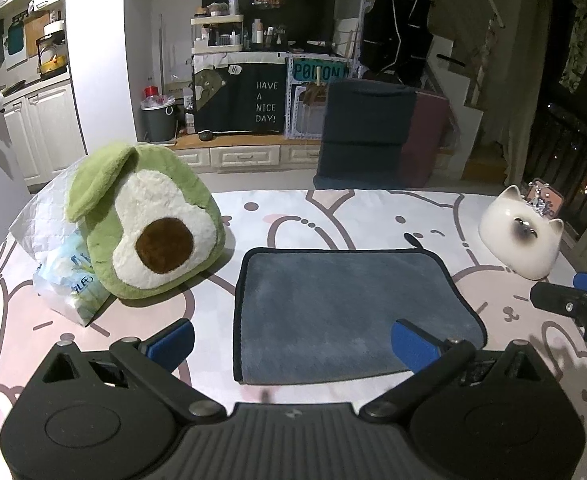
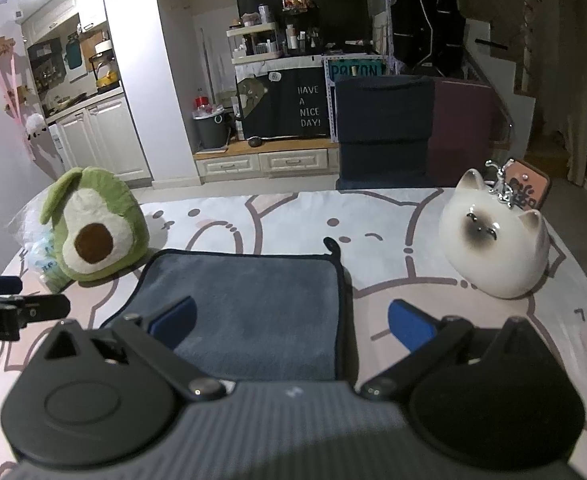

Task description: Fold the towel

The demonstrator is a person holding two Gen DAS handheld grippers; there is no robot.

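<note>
A grey-blue towel (image 1: 345, 308) with a dark hem lies flat in a folded rectangle on the pink cartoon tablecloth (image 1: 333, 212); it also shows in the right wrist view (image 2: 253, 304). My left gripper (image 1: 293, 340) is open and empty above the towel's near left part. My right gripper (image 2: 291, 326) is open and empty, straddling the towel's near right edge. The right gripper's tip shows at the right of the left wrist view (image 1: 573, 300), and the left gripper's tip at the left of the right wrist view (image 2: 17, 304).
An avocado plush (image 1: 149, 232) and a plastic-wrapped pack (image 1: 69, 276) sit left of the towel. A white ceramic cat (image 1: 521, 236) stands to the right, with a pink keychain item (image 2: 521, 188) behind it. The table's far edge runs behind them.
</note>
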